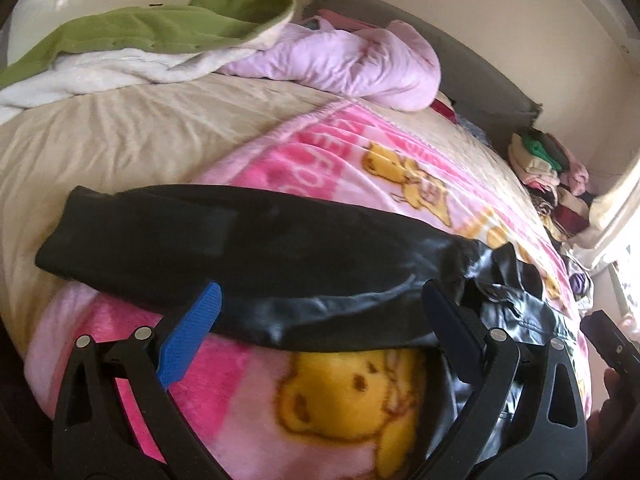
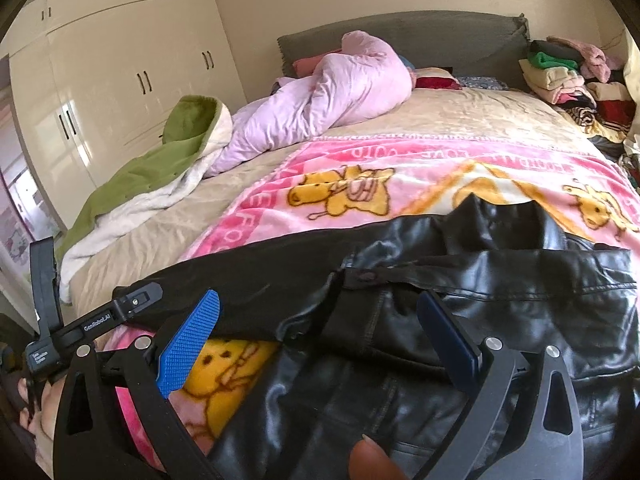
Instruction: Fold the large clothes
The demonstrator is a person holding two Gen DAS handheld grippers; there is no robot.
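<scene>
Now both grippers hover with jaws apart — the left gripper (image 1: 320, 304) and right gripper (image 2: 320, 312) — over a black jacket (image 2: 460, 280) lying on the pink blanket (image 2: 400, 160); its lower edge is cut off, its sleeve (image 1: 180, 236) blurred.

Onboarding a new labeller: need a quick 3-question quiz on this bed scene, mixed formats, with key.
1. True or false: the left gripper is shut on the black leather jacket.
2. Multiple choice: what lies directly under the jacket? A) green blanket B) pink cartoon-bear blanket C) bare floor
3. Fill in: the stack of folded clothes sits beside the grey ____.

Key: 1 false, both grippers' jaws stand open, the right gripper too; 2 B; 3 headboard.
</scene>
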